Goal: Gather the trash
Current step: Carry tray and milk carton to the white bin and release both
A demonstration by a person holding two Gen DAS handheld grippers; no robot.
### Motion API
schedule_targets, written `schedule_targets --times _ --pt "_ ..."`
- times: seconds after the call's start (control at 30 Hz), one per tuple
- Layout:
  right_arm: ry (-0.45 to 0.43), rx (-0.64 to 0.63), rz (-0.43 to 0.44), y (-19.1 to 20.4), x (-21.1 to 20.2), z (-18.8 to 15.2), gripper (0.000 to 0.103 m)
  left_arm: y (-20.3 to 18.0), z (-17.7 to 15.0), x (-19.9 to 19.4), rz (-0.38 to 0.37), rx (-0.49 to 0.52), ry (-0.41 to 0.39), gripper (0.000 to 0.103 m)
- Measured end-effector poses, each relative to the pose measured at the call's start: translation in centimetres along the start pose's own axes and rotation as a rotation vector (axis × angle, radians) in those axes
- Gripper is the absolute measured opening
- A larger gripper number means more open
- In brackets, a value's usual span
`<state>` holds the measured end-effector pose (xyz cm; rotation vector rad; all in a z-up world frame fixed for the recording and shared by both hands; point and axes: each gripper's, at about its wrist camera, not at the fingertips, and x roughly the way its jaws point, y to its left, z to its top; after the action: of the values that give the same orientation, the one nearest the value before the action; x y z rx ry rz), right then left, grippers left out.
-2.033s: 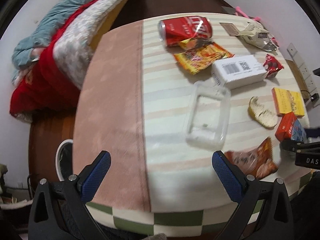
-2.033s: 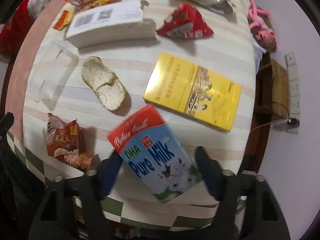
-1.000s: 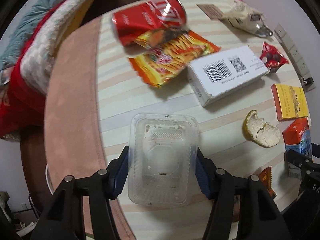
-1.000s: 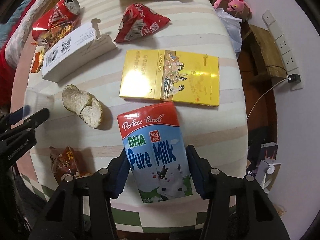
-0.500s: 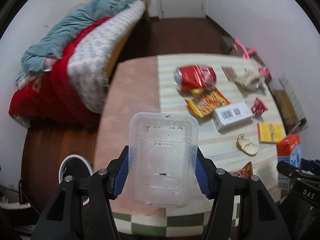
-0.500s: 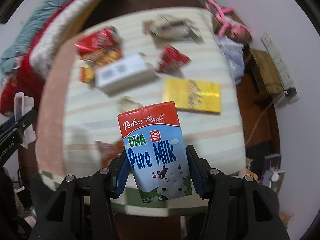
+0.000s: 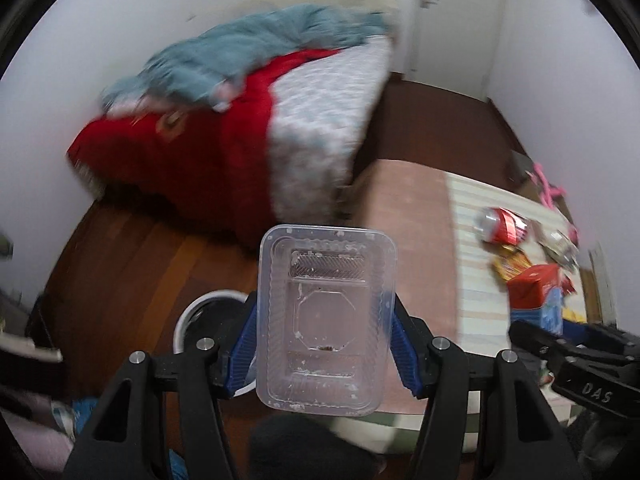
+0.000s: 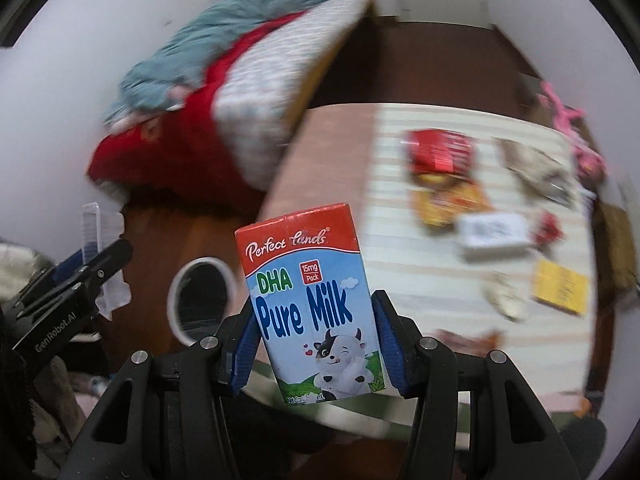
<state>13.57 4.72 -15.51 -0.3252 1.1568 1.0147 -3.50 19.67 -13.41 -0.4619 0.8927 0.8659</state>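
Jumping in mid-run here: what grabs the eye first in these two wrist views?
The milk carton, upright and clamped in the right gripper, fills the right wrist view. In the left wrist view, the clear plastic tray is clamped in the left gripper. Both hang above the wooden floor near a white-rimmed bin; litter remains on the striped table.

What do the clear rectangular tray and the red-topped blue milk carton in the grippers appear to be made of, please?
Clear rectangular tray: apparently thin moulded plastic, transparent and glossy; the floor shows through its ribbed walls. Red-topped blue milk carton: likely coated paperboard, smooth and printed, with sharp folded edges.
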Motion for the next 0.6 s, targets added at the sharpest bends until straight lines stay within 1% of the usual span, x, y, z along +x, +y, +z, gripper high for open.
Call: schedule_targets --times 0.07,0.1,0.17,0.23,0.3,0.37,0.4,0.47,0.53,0.57,0.6 --pt "0.050 -0.028 0.051 3.7 3.1 0.7 0.055 4.1 -0.1 1.5 0.001 -0.073 0.037 0.056" --pt "0.068 -0.040 0.063 5.1 4.4 1.0 0.055 6.1 -0.2 2.5 -0.007 -0.110 0.065 0.056" --pt "0.114 -0.075 0.088 8.4 7.9 1.3 0.055 10.3 -0.7 5.1 -0.040 -0.203 0.127 0.056" --pt "0.181 -0.106 0.111 11.9 12.3 1.5 0.055 14.3 -1.5 8.3 -0.066 -0.280 0.194 0.056" --pt "0.247 -0.127 0.116 14.8 16.8 1.7 0.055 17.4 -2.3 11.2 -0.077 -0.333 0.250 0.056" --pt "0.303 -0.142 0.116 16.7 20.4 1.8 0.055 19.8 -3.0 14.0 -0.099 -0.373 0.316 0.058" --pt "0.341 -0.145 0.108 17.9 22.9 1.8 0.055 21.0 -3.5 15.3 -0.098 -0.399 0.344 0.058" --pt "0.390 -0.149 0.121 19.2 25.9 1.7 0.055 22.8 -4.2 17.2 -0.089 -0.442 0.382 0.058" --pt "0.430 -0.151 0.115 20.4 29.1 1.7 0.055 24.4 -5.0 18.8 -0.071 -0.478 0.412 0.071" --pt "0.452 -0.162 0.120 21.0 30.4 1.5 0.055 25.0 -5.2 19.2 -0.060 -0.492 0.420 0.087" --pt "0.472 -0.166 0.114 21.6 31.9 1.4 0.055 25.6 -5.5 19.6 -0.052 -0.512 0.425 0.099"
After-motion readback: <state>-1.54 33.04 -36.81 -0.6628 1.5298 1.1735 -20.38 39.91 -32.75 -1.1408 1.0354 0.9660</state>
